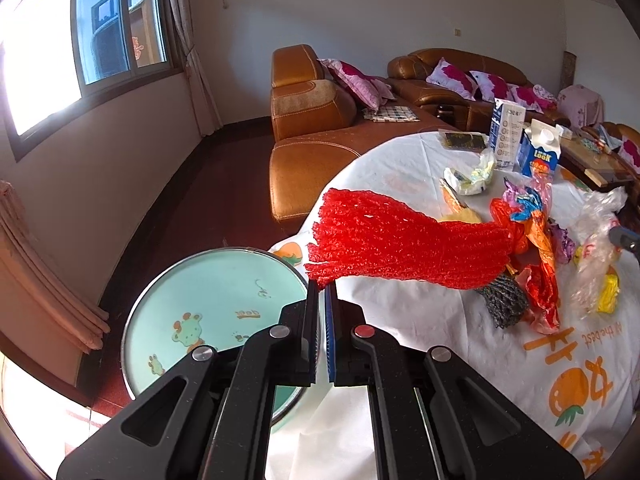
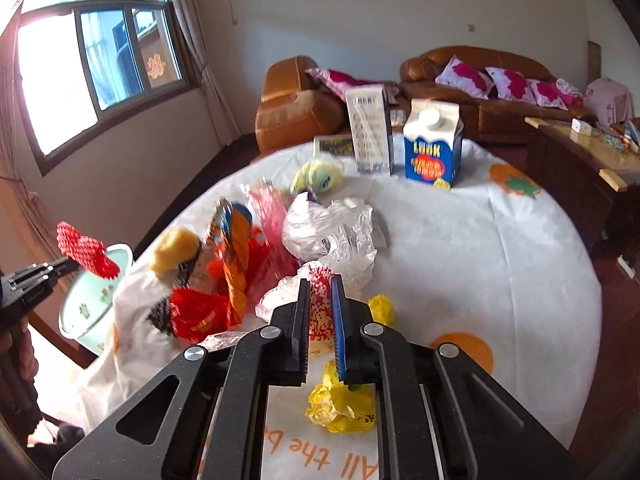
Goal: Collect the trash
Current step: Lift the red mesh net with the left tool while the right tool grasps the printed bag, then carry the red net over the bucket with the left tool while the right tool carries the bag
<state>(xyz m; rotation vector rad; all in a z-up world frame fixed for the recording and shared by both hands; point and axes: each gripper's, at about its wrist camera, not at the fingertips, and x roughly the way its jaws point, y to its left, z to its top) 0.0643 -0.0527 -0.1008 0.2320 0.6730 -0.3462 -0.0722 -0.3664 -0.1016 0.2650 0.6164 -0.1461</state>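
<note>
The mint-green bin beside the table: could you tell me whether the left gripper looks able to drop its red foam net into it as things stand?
Probably yes: the left gripper pinches the red foam net just past the mint-green bin, whose open mouth shows nothing covering it.

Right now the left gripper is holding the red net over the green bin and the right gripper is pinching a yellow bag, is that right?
Nearly. The left gripper does hold the red net by the green bin. But the right gripper is pinching a clear plastic bag with red print, not yellow. The yellow bag lies loose on the table under it, as the right wrist view shows.
</note>
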